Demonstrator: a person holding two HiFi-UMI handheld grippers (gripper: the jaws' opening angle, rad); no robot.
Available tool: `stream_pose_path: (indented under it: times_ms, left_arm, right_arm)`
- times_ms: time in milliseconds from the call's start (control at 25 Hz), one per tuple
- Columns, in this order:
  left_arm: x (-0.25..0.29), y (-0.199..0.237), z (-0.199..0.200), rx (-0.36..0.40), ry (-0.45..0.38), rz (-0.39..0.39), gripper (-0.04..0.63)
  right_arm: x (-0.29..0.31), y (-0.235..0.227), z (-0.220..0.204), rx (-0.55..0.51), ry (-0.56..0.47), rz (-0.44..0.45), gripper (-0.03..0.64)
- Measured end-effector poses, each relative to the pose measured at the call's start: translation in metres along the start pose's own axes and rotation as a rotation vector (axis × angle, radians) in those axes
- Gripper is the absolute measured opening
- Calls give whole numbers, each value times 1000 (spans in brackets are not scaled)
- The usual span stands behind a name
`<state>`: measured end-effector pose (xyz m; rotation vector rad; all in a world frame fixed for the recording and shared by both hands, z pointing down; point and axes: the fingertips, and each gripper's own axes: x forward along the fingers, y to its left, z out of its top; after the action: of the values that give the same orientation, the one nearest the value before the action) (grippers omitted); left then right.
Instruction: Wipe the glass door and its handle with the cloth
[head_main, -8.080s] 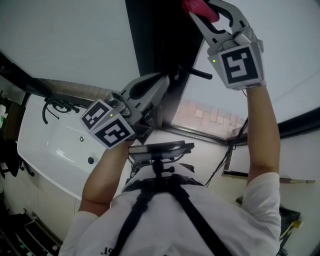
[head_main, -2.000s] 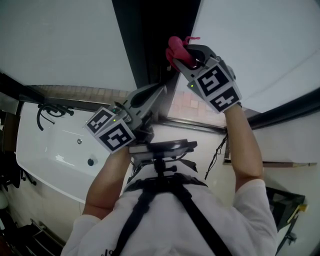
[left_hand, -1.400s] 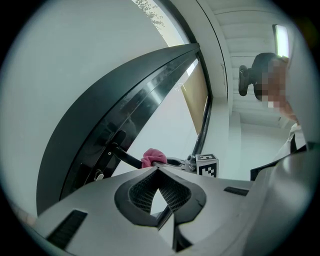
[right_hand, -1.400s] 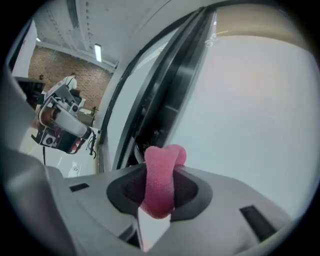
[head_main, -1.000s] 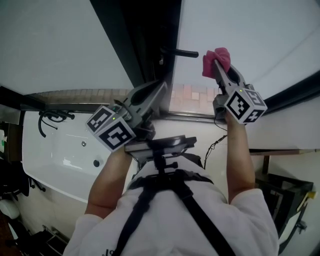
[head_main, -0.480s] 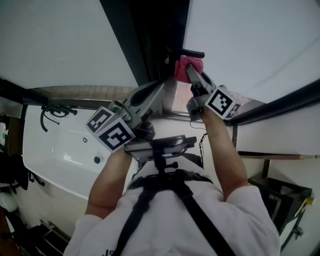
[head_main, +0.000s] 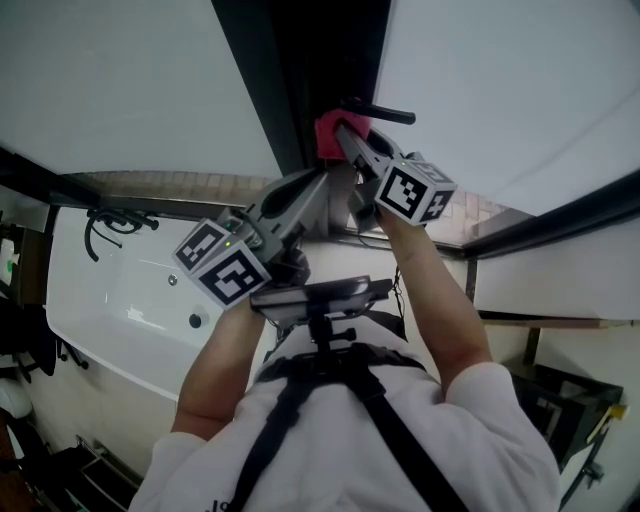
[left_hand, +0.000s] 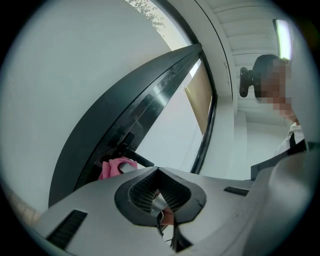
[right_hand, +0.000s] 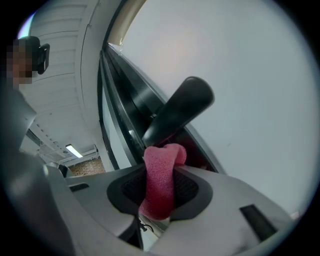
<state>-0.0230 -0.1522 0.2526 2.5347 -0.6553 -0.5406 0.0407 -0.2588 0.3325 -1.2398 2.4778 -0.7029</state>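
A pink cloth (head_main: 328, 136) is clamped in my right gripper (head_main: 342, 138), which is shut on it. The cloth presses against the base of the black door handle (head_main: 377, 112), on the dark door frame (head_main: 310, 70). Frosted glass (head_main: 500, 90) lies to the right of the frame. In the right gripper view the cloth (right_hand: 161, 180) sticks out between the jaws, just under the handle (right_hand: 177, 112). My left gripper (head_main: 322, 181) is shut with nothing in it, just below and left of the cloth. Its own view shows the cloth (left_hand: 116, 167) and handle (left_hand: 134, 155) ahead.
A white bathtub (head_main: 110, 300) with dark taps (head_main: 108, 221) lies at the lower left. A chest-mounted device (head_main: 315, 293) sits below the grippers. A dark sill bar (head_main: 560, 215) crosses on the right, with dark furniture (head_main: 560, 400) under it.
My right gripper has swung left with the cloth, from the frosted glass onto the door handle's base. The left gripper has stayed in place, shut.
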Motion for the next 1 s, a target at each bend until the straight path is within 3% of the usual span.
stream_pose_path:
  times_ms: [320, 1000]
  left_arm:
    - [2, 4, -4, -11, 8, -2, -12]
    - [7, 7, -12, -31, 24, -16, -12]
  right_arm:
    - [-5, 4, 9, 24, -48, 54, 107]
    - [-56, -15, 29, 15, -124, 24, 107]
